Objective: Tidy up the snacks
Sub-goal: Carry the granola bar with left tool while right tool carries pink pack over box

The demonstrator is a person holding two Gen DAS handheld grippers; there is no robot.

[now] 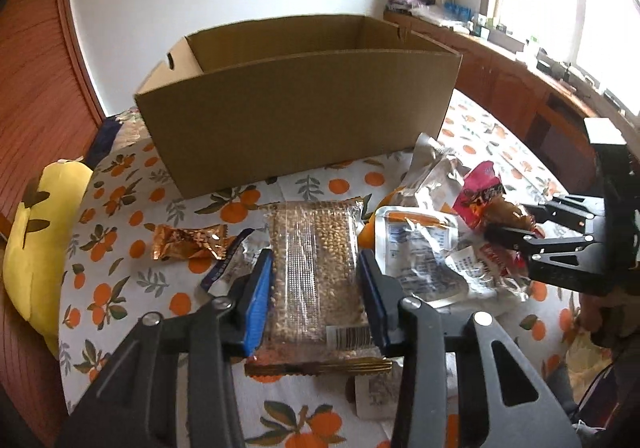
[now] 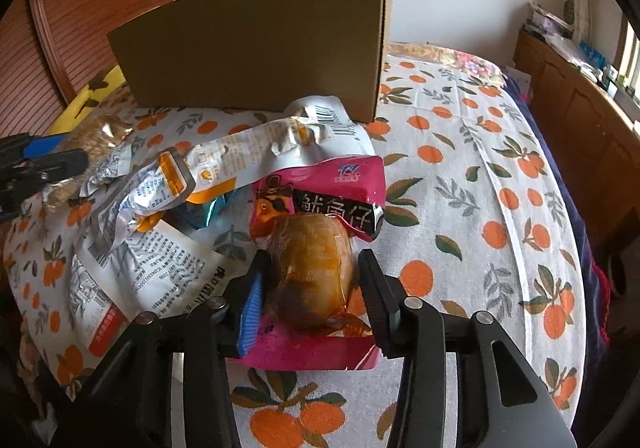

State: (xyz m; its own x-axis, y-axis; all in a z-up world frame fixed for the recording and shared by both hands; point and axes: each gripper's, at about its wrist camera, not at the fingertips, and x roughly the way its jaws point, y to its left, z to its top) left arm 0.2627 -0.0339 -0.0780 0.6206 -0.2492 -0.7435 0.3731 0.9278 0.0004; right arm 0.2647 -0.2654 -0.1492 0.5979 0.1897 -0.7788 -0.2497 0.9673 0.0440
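My left gripper (image 1: pixel 314 292) is shut on a clear pack of brown grain bars (image 1: pixel 316 260), just above the bed; it also shows at the left of the right wrist view (image 2: pixel 86 151). My right gripper (image 2: pixel 310 284) is shut on a pink squid snack bag (image 2: pixel 320 207) with a brown window; it shows at the right of the left wrist view (image 1: pixel 516 232). An open cardboard box (image 1: pixel 296 115) stands behind the snacks, also seen from the right wrist (image 2: pixel 256 59). Silver and white packets (image 1: pixel 420 248) lie between the grippers. A copper wrapper (image 1: pixel 188 244) lies to the left.
The snacks lie on an orange-print bedspread (image 2: pixel 460 175). A yellow plush toy (image 1: pixel 40 244) sits at the bed's left edge. A wooden cabinet (image 2: pixel 580 119) with clutter runs along the right under the window. A wooden wardrobe (image 1: pixel 32 87) stands on the left.
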